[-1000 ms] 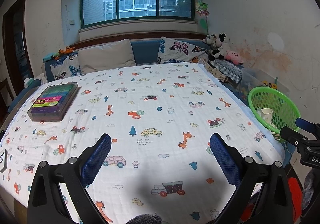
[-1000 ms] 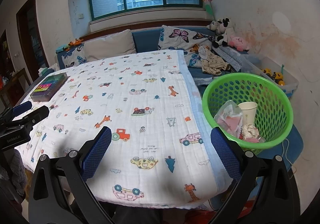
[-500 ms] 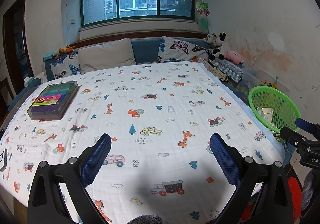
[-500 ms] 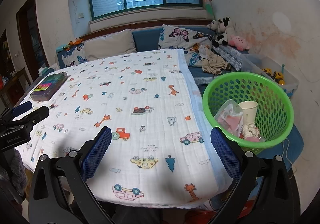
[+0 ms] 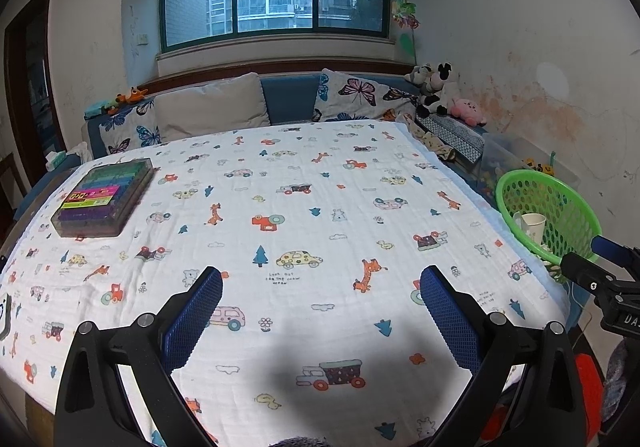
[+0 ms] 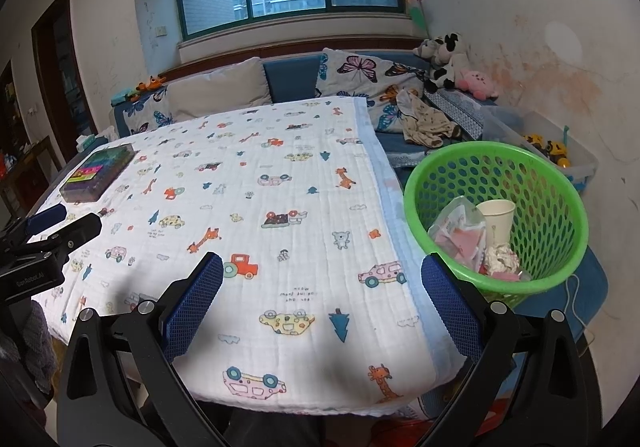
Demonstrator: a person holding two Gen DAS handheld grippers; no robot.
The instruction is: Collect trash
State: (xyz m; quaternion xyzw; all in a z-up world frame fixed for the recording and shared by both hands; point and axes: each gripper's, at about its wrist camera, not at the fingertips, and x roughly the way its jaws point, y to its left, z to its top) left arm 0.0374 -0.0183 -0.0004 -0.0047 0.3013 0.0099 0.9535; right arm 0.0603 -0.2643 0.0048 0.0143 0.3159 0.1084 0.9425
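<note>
- Your left gripper (image 5: 320,311) and right gripper (image 6: 322,307) hover with fingers spread, holding nothing, above the bench (image 6: 304,183).
- Trash sits in the green basket (image 6: 560,183) beside it: paper cup (image 6: 498,215), plastic bag (image 6: 456,227); collection looks complete.

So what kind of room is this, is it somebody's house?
Most likely a family living room or playroom in a flat. A blue sofa with butterfly cushions sits under the window, stuffed toys crowd the corner, and the table wears a cartoon-print cloth.
</note>
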